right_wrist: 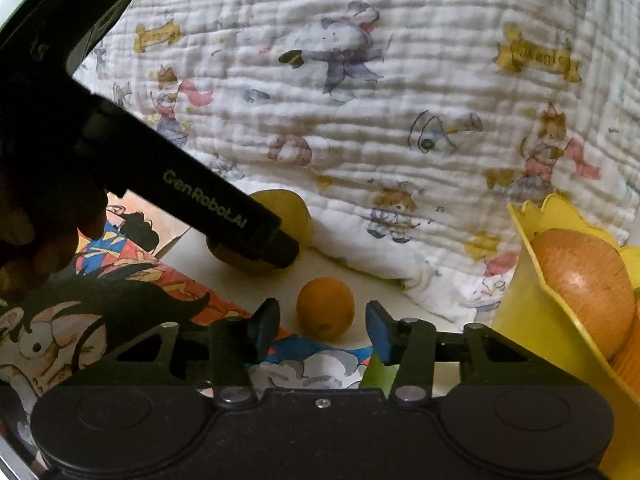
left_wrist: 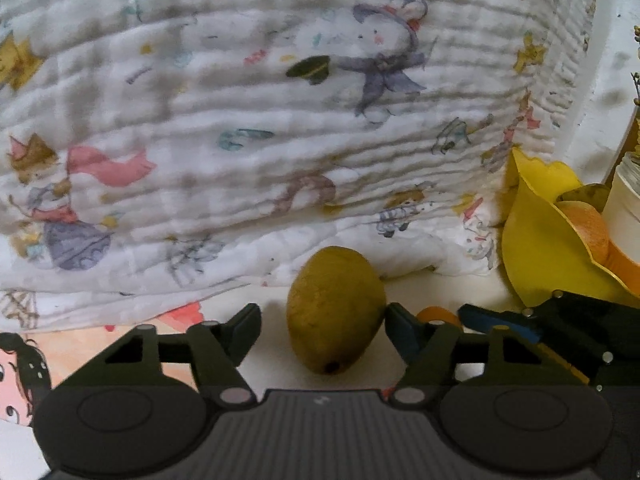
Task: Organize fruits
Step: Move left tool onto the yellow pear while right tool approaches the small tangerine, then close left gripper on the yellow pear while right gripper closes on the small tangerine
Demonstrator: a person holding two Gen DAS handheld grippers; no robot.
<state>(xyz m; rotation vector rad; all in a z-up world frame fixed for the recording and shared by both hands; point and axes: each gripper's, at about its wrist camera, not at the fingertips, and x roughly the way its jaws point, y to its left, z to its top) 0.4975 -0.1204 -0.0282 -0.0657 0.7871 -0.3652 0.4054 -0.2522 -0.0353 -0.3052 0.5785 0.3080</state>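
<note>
The left gripper (left_wrist: 322, 320) straddles a yellow-green mango (left_wrist: 335, 310) lying on the white table (left_wrist: 436, 288) just in front of the printed blanket (left_wrist: 240, 120); its right finger touches the fruit, the left stands apart. The right gripper (right_wrist: 323, 322), fingers fairly narrow, brackets a small orange (right_wrist: 325, 307) without touching it. Right of the blanket, a yellow bowl (right_wrist: 560, 320) holds a big orange fruit (right_wrist: 580, 276)

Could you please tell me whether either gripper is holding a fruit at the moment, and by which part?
Neither holds yet. The left gripper straddles the yellow-green mango across its middle; one side looks touching. The right gripper brackets the small orange, gaps both sides.
</note>
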